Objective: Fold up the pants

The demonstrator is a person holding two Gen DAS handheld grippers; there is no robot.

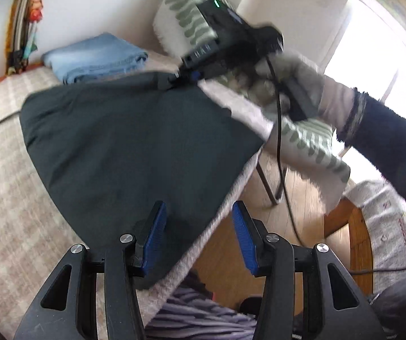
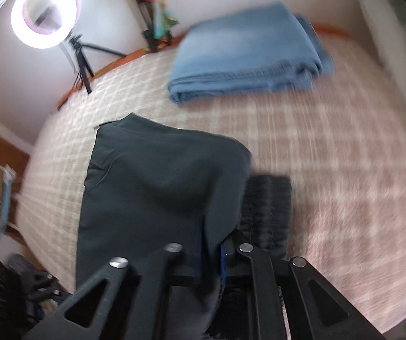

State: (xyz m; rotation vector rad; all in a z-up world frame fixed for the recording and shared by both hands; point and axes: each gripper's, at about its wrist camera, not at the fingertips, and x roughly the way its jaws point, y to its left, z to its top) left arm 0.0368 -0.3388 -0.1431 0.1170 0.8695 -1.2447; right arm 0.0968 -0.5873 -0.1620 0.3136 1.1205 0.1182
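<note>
The dark pants (image 2: 157,187) lie on the bed (image 2: 330,170), long axis running six to twelve o'clock from the right hand-held gripper (image 2: 210,250), whose jaws pinch a fold. The left hand-held gripper (image 1: 200,226) hovers parted and empty over their near edge.

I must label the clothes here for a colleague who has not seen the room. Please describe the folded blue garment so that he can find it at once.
Look at the bed with the pale checked cover. The folded blue garment lies on its far side, near the wall, clear of the dark pants spread nearer the grippers. It alone is light blue and already a neat stack; the pants are almost black and only partly folded.
</note>
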